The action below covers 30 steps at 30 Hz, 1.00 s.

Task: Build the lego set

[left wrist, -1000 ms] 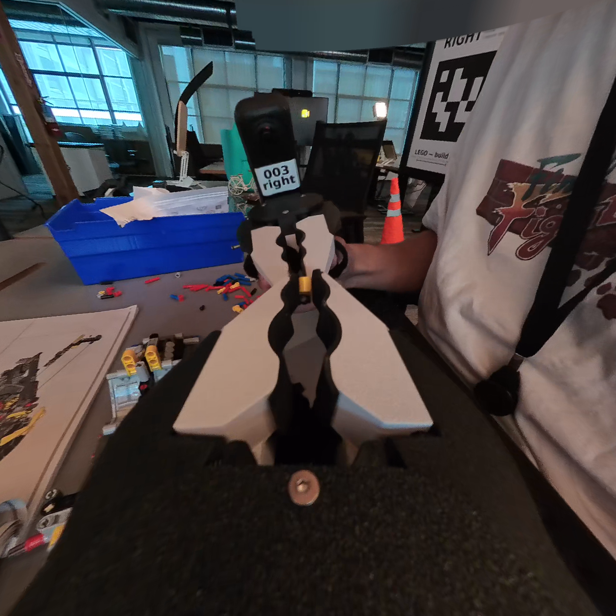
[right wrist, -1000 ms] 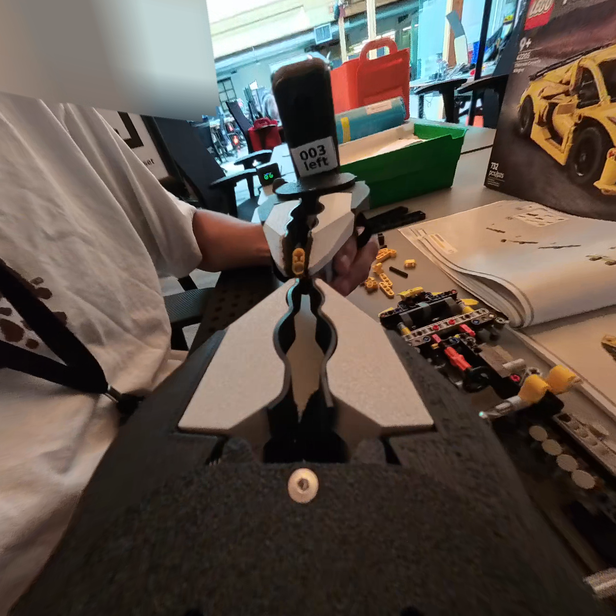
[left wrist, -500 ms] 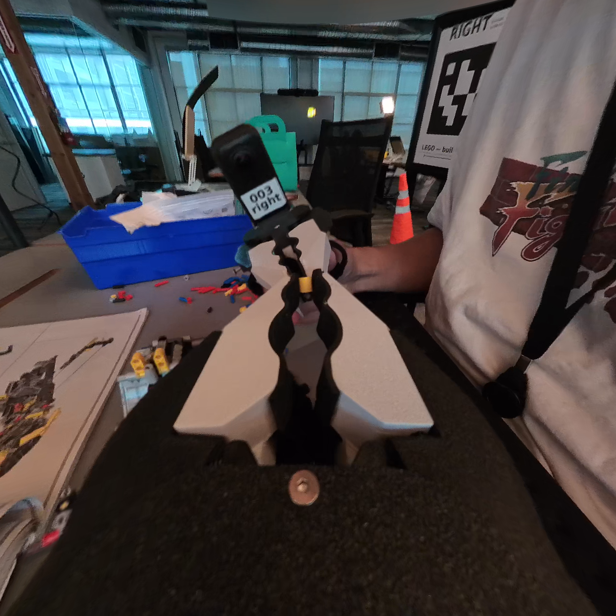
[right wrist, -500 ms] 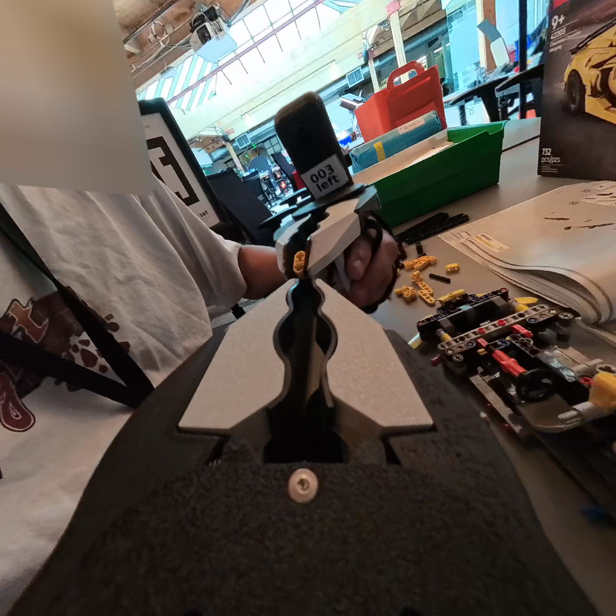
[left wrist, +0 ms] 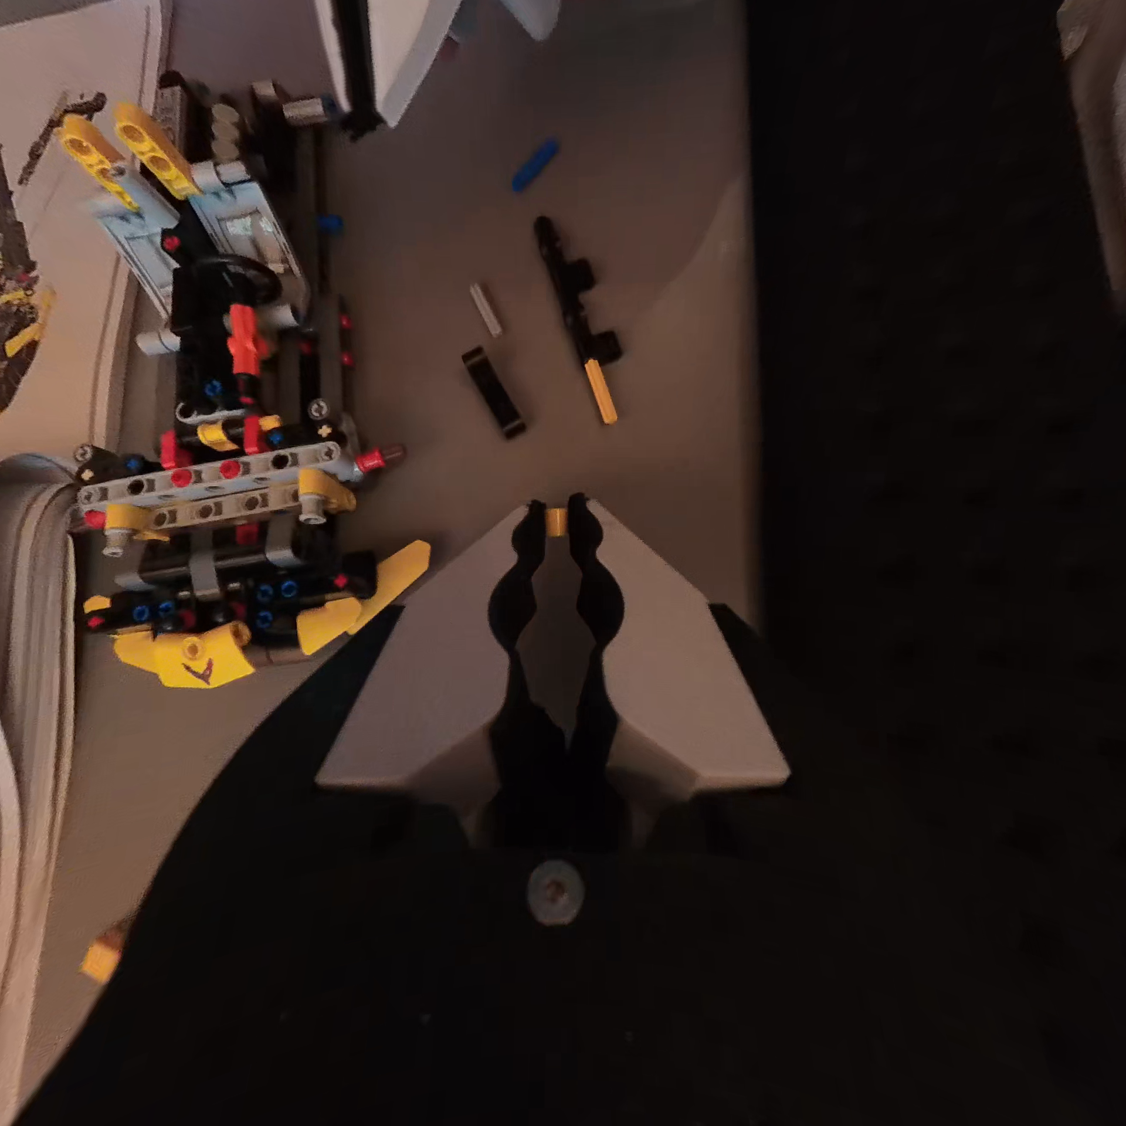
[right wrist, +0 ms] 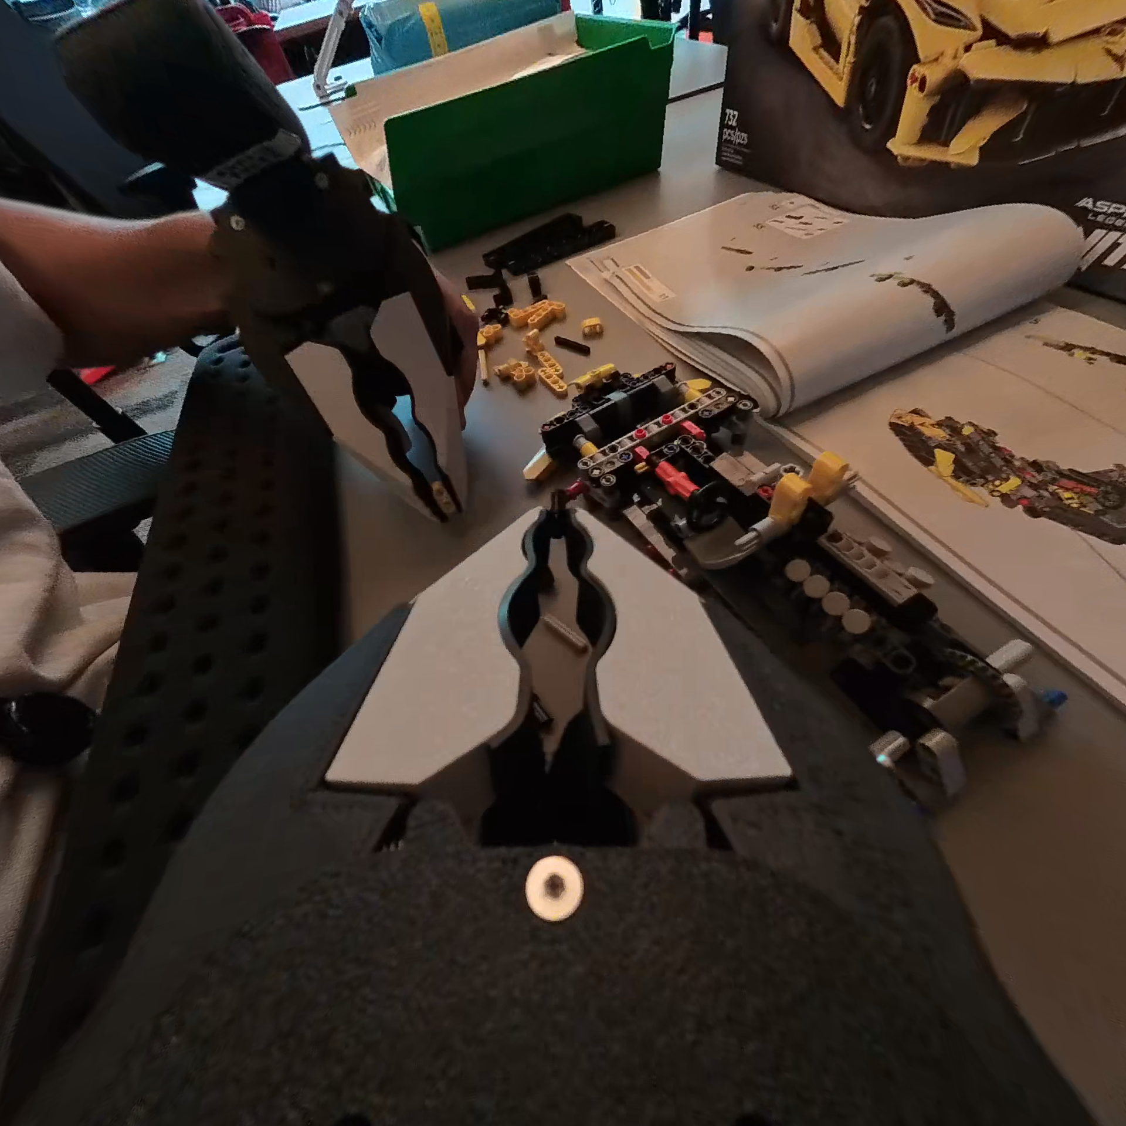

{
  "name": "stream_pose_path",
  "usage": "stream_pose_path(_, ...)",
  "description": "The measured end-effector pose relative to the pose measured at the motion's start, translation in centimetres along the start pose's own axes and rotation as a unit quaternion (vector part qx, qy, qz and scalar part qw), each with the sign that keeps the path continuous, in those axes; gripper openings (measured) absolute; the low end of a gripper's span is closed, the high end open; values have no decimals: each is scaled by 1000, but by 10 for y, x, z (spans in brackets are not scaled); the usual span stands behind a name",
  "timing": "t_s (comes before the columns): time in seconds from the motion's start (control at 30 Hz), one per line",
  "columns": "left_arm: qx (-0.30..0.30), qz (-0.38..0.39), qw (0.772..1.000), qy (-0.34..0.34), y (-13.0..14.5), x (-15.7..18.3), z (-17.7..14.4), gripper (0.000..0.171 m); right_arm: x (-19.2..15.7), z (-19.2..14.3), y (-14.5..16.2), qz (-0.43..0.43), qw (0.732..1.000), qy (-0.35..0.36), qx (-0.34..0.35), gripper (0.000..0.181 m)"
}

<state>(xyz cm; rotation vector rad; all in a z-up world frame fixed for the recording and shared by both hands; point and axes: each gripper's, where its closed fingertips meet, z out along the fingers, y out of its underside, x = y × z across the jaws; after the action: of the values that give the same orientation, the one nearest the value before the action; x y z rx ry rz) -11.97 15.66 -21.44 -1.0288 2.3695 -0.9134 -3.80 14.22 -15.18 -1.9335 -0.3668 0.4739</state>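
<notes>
My left gripper (left wrist: 554, 509) points down at the table and is shut on a small yellow piece (left wrist: 554, 522). It also shows in the right wrist view (right wrist: 443, 502), low over the table, left of the half-built black, grey and yellow car chassis (right wrist: 670, 463). In the left wrist view the chassis (left wrist: 244, 426) lies to the gripper's left. My right gripper (right wrist: 555, 518) is shut, its tips close to a dark red pin (right wrist: 573, 487) that sticks out of the chassis side. I see nothing clearly held in it.
Loose parts lie ahead of the left gripper: a black axle piece with a yellow end (left wrist: 576, 317), a black beam (left wrist: 493, 393), a grey pin (left wrist: 485, 309), a blue piece (left wrist: 535, 164). An open instruction booklet (right wrist: 822, 292), green bin (right wrist: 524, 146), set box (right wrist: 914, 91) and yellow parts (right wrist: 536, 347) lie beyond. Left tips to right tips: about 11 centimeters. My left tips are roughly 6 centimeters from the dark red pin (right wrist: 573, 487). My left wrist view (left wrist: 373, 453) looks at it from another angle.
Both grippers were held up tip to tip in front of the person. Now both have come down over the table by the chassis. The left still holds the yellow piece.
</notes>
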Motion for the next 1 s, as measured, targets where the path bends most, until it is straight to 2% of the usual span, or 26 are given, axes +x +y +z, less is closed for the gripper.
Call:
stream_pose_path(0.43,16,-43,999,-13,12,-1,0,7,-5,0,0,9,1000,-17,5,4)
stream_pose_path(0.77,-12,-2,1000,5,15,5,-6,7,-6,1,1,13,1000,-21,2,4)
stream_pose_path(1.0,-39,-47,998,29,15,1,-4,8,-6,1,2,16,1000,-24,2,4)
